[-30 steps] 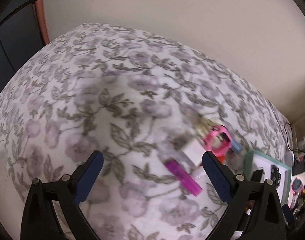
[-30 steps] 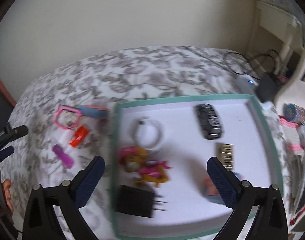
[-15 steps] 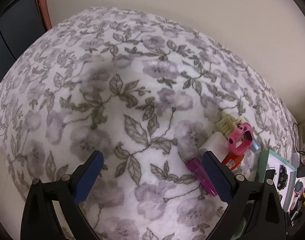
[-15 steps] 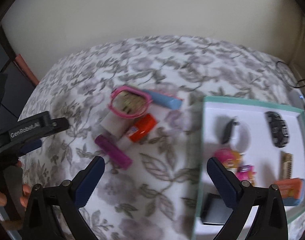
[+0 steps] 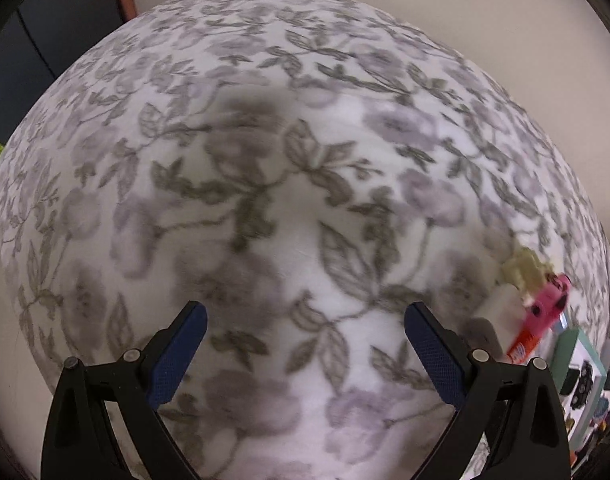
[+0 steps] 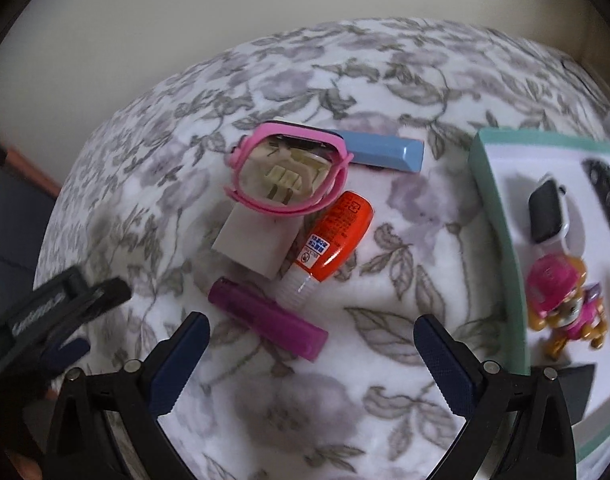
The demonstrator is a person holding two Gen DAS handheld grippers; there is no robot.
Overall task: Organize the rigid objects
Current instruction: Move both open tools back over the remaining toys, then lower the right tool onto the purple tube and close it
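Clutter of five small rigid things lies on a bed cover [image 6: 385, 80] printed with grey leaves and mauve flowers, seen from the right wrist camera. Taking the orange tube [image 6: 335, 238] as the landmark: one pink watch [image 6: 289, 172] sits just above and left of it, its strap curled into a loop. One cream hair clip [image 6: 285, 178] shows through that loop. One white charger block [image 6: 251, 244] touches the tube's left side, partly under the watch strap. One blue bar [image 6: 379, 151], long and faceted, lies above the tube, its left end behind the watch. One purple stick [image 6: 267, 318] lies below the tube, slanting down to the right, near the tube's clear cap.

Right of the tube, well apart, stands one white tray with a teal rim [image 6: 495, 208]. Inside it are one black-faced smartwatch [image 6: 547, 218], one black toy car [image 6: 605, 196] and one pink and gold toy figure [image 6: 565, 304]; other items at the frame's edge are cut off.

The right gripper [image 6: 311, 330] hangs over the cover below the purple stick, its blue-padded fingers spread wide and holding nothing. The left gripper [image 5: 305, 320] is likewise spread wide over bare cover, empty, with the blurred pile far to its right.
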